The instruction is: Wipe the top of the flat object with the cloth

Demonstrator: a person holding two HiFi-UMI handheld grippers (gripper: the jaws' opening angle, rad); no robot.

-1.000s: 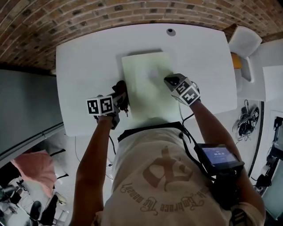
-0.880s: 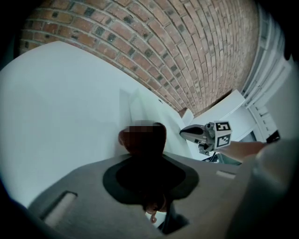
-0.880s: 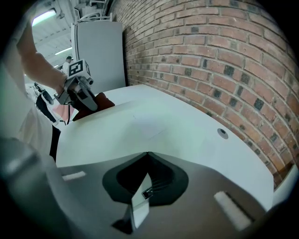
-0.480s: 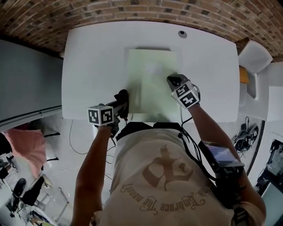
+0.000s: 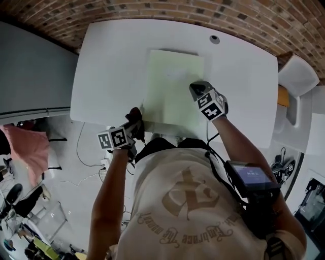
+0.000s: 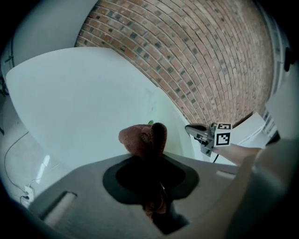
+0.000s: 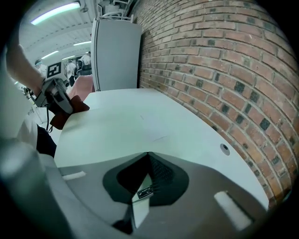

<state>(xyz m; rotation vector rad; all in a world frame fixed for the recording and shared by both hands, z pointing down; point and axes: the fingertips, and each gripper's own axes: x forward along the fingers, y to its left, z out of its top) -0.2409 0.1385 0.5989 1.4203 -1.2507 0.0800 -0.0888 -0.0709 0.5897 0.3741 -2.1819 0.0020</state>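
Two grippers are sitting by green board [image 5: 170,76].
L gripper [image 5: 137,118] is squeezing cloth [image 6: 140,139] at 7 o'clock; R gripper [image 5: 194,89], clenched and empty, at 3.

**Head view:** worn on the head, facing steeply down. It is far enough off to hold the whole white table [image 5: 111,66], the brick wall [image 5: 152,12] beyond it and the floor [image 5: 91,152] at the near side.

**Left gripper view:** rides the left gripper [image 5: 136,116] at the table's near edge, low, facing across the top toward the wall. The brown cloth [image 6: 142,139] in its jaws sits right before the lens.

**Right gripper view:** rides the right gripper [image 5: 196,87] over the pale green board [image 5: 170,86], low, facing along the table with the wall on its right (a grey cabinet [image 7: 117,51] closes the far end).

**Shared:** each gripper view shows the other gripper. The round table port [image 5: 215,39] appears in the head and right gripper views.
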